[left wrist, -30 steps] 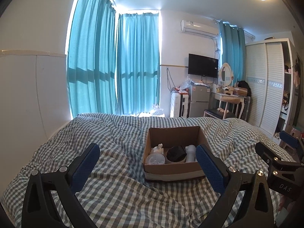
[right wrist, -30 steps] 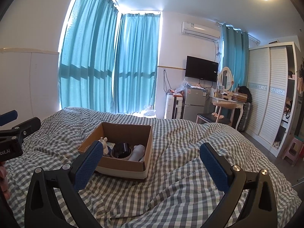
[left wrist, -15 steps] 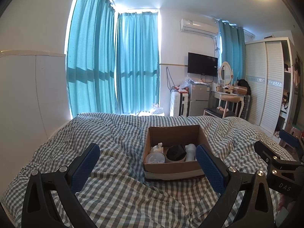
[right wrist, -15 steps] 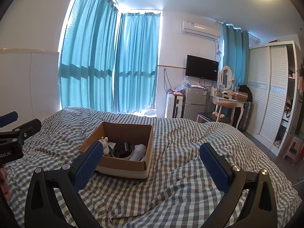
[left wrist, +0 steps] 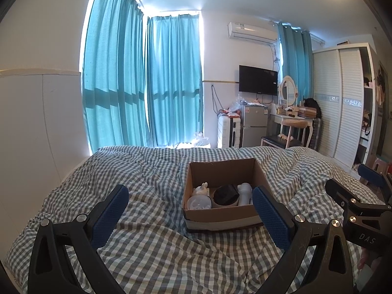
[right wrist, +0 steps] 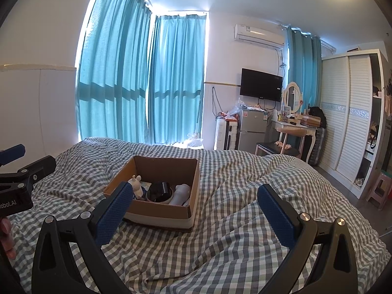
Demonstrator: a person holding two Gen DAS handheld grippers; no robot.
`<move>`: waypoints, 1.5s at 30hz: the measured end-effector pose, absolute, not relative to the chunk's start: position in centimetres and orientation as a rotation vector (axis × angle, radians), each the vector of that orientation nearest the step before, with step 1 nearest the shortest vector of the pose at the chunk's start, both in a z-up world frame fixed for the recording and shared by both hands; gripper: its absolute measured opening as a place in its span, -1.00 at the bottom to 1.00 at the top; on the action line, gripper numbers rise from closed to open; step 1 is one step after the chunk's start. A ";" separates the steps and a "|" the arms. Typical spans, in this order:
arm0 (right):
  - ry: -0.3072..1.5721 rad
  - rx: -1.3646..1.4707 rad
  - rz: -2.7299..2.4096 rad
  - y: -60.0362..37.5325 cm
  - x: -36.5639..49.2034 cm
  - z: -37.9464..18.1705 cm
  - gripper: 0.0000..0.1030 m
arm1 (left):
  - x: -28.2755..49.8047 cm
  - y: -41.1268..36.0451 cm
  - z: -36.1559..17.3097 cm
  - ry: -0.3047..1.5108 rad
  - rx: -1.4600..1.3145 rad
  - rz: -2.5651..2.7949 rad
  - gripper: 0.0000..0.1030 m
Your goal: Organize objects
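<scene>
Cardboard box point(left wrist: 220, 214) mid-bed on checked duvet point(left wrist: 152, 245) holds rabbit figurine point(left wrist: 202, 188), clear lid point(left wrist: 199, 203), black cup point(left wrist: 226, 194), white bottle point(left wrist: 245, 192). Left gripper point(left wrist: 189, 216), right gripper point(right wrist: 193, 210) both spread wide, empty. Teal curtains point(left wrist: 147, 80) behind.

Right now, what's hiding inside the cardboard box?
Inside the cardboard box: a little white bunny figure, a black round thing, a white bottle and a clear lid. Anything beneath them is covered.

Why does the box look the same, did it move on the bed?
No. The cardboard box sits on the same folds of the checked blanket, below the TV.
</scene>
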State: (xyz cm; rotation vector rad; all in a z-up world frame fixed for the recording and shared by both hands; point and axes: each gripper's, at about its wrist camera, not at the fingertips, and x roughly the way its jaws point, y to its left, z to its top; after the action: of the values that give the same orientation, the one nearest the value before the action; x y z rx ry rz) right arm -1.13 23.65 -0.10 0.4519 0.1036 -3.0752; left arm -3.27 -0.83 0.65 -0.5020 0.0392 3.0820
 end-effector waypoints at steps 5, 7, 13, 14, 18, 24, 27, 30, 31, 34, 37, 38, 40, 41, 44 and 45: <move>0.109 0.461 -3.072 23.5 -1.1 -0.4 0.98 | -3.2 -0.7 0.5 0.059 -0.485 3.098 1.00; 0.113 0.465 -3.072 23.4 -1.1 -0.5 0.98 | -3.2 -0.7 0.5 0.066 -0.492 3.102 1.00; 0.108 0.475 -3.074 23.4 -1.2 -0.7 0.98 | -3.6 -1.0 0.2 0.060 -0.553 3.086 1.00; 0.108 0.477 -3.073 23.5 -1.2 -0.7 0.98 | -3.5 -1.0 0.2 0.059 -0.551 3.092 1.00; 0.108 0.480 -3.067 23.4 -1.2 -0.8 0.98 | -3.5 -1.1 0.1 0.049 -0.553 3.081 1.00; 0.123 0.489 -3.063 23.2 -1.2 -0.9 0.98 | -3.3 -0.9 -0.1 0.061 -0.559 3.075 1.00; 0.133 0.491 -3.061 23.0 -1.2 -1.0 0.98 | -3.2 -0.9 -0.1 0.070 -0.554 3.077 1.00; 0.133 0.493 -3.061 23.0 -1.2 -1.0 0.98 | -3.2 -0.9 -0.1 0.071 -0.555 3.074 1.00; 0.132 0.493 -3.061 23.0 -1.2 -1.1 0.98 | -3.1 -0.9 -0.1 0.070 -0.553 3.074 1.00; 0.135 0.494 -3.062 23.1 -1.2 -1.1 0.98 | -3.1 -1.0 0.0 0.070 -0.552 3.073 1.00; 0.132 0.497 -3.063 23.1 -1.2 -1.1 0.98 | -3.1 -1.0 -0.1 0.069 -0.560 3.072 1.00; 0.129 0.499 -3.063 23.1 -1.2 -1.2 0.98 | -3.1 -1.1 -0.1 0.068 -0.560 3.071 1.00; 0.124 0.499 -3.064 23.1 -1.2 -1.3 0.98 | -3.1 -1.0 -0.1 0.069 -0.561 3.071 1.00; 0.124 0.502 -3.065 23.2 -1.2 -1.3 0.98 | -3.1 -1.0 -0.1 0.072 -0.562 3.072 1.00; 0.125 0.504 -3.065 23.1 -1.2 -1.4 0.98 | -3.1 -1.0 -0.2 0.079 -0.563 3.073 1.00; 0.126 0.505 -3.065 23.1 -1.2 -1.4 0.98 | -3.1 -1.0 -0.2 0.080 -0.563 3.072 1.00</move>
State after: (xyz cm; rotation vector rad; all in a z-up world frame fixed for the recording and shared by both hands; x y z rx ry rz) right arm -1.18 23.07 -1.43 0.5050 0.1256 -3.0647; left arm -3.10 -0.98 -0.17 -0.5632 0.0795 3.0719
